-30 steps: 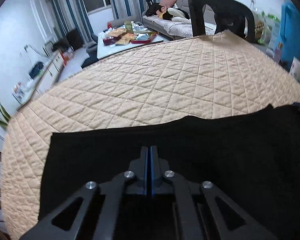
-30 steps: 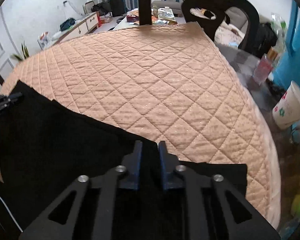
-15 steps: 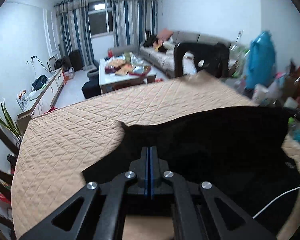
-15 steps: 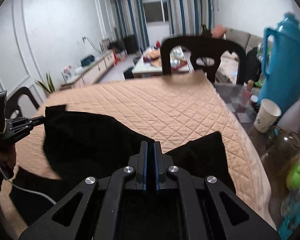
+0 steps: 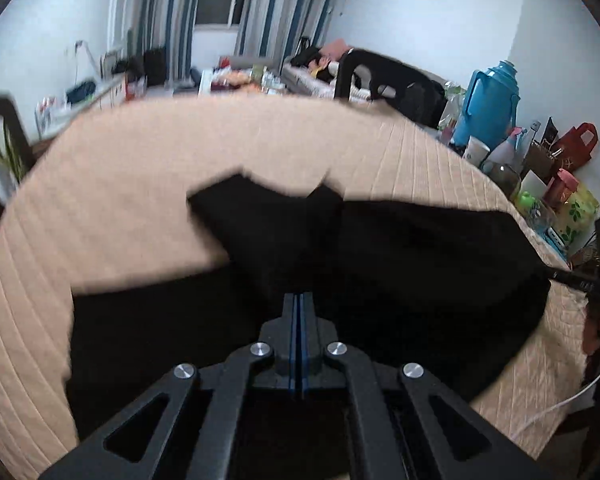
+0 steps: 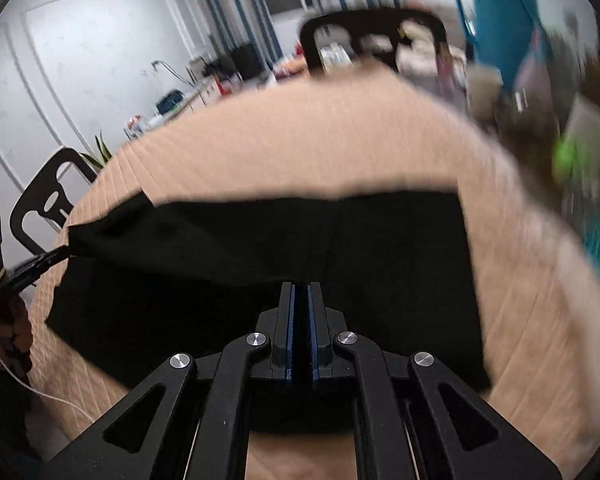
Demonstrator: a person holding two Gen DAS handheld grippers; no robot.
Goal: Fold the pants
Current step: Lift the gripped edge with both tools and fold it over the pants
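Black fabric pants [image 5: 400, 264] lie across the middle of the frame on the peach quilted desk [image 5: 120, 168], long axis left to right. Left hand-held gripper [image 5: 301, 300] and right hand-held gripper [image 6: 301, 292] each pinch a lifted near edge.

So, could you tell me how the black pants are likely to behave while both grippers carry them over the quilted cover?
The black pants look floppy: they sag between the left gripper and right gripper. Probably light, since pinched edges lift them. They may drag on the quilted cover rather than slide.
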